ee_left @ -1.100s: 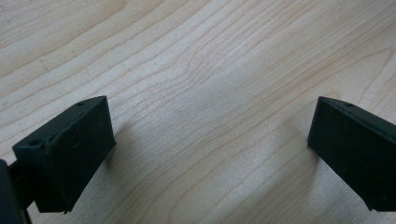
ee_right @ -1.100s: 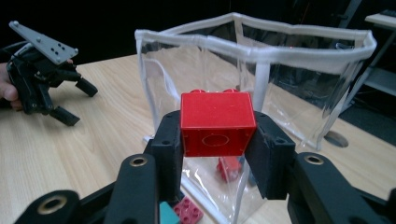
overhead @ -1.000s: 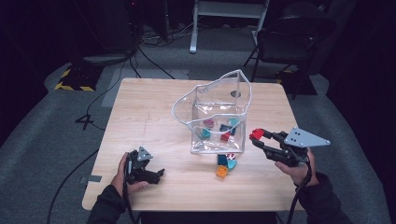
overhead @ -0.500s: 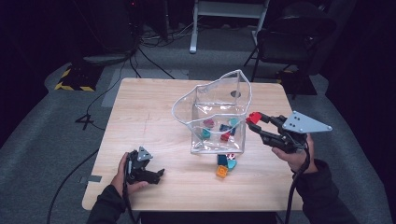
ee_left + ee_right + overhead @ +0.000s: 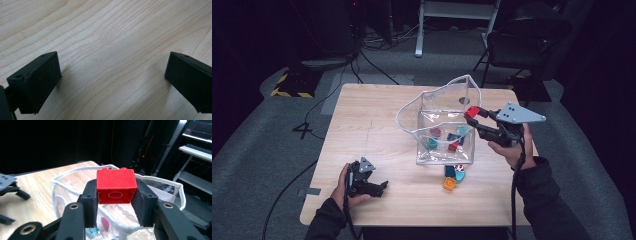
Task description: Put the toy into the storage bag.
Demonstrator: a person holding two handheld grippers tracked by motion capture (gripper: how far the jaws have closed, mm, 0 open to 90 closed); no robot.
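— On the desk [image 5: 362,115] from the high view, what do the grippers do?
— Right gripper [image 5: 476,119] pinches a red brick [image 5: 471,111] just above the rim of the clear plastic bag [image 5: 437,107]. Left gripper [image 5: 381,187] rests near the front edge, jaws spread, with nothing between.
— And the left gripper view?
— Two jaws wide apart over bare wood.
— The right gripper view?
— Both jaws press the red brick [image 5: 116,186] from its sides, over the open bag [image 5: 75,173].
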